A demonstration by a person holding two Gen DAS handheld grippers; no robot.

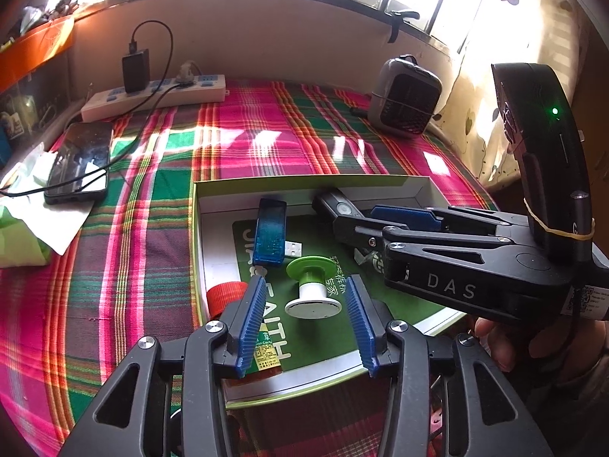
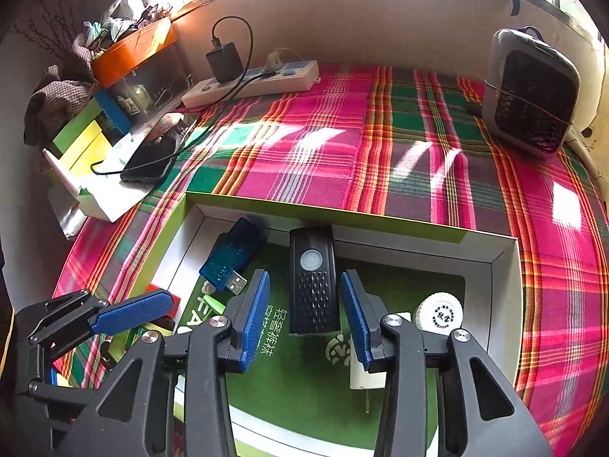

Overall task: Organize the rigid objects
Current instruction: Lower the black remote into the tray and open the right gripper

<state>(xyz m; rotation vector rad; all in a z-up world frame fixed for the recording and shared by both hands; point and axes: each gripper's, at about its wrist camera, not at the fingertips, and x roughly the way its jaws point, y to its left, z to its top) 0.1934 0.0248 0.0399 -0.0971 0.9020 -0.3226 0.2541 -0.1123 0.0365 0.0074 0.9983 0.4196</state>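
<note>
A shallow green-and-white box point(image 1: 304, 182) lies on the plaid cloth and holds the small items. My left gripper point(image 1: 308, 323) is open, with a green-and-white spool point(image 1: 312, 289) lying between its blue pads, untouched. A red-capped bottle point(image 1: 224, 293) sits partly under its left finger. A blue USB stick point(image 1: 270, 232) lies toward the box's back. My right gripper point(image 2: 304, 320) is open and straddles a black remote-like device point(image 2: 312, 285) that rests on the box floor point(image 2: 304, 381). In the left wrist view the right gripper point(image 1: 354, 221) comes in from the right.
A white round cap point(image 2: 437, 310) and a white plug point(image 2: 365, 377) lie in the box's right part. A power strip point(image 1: 152, 97) with a charger, a phone point(image 1: 80, 163) and a small heater point(image 1: 407, 95) stand on the cloth. Cluttered boxes point(image 2: 87, 133) line the left.
</note>
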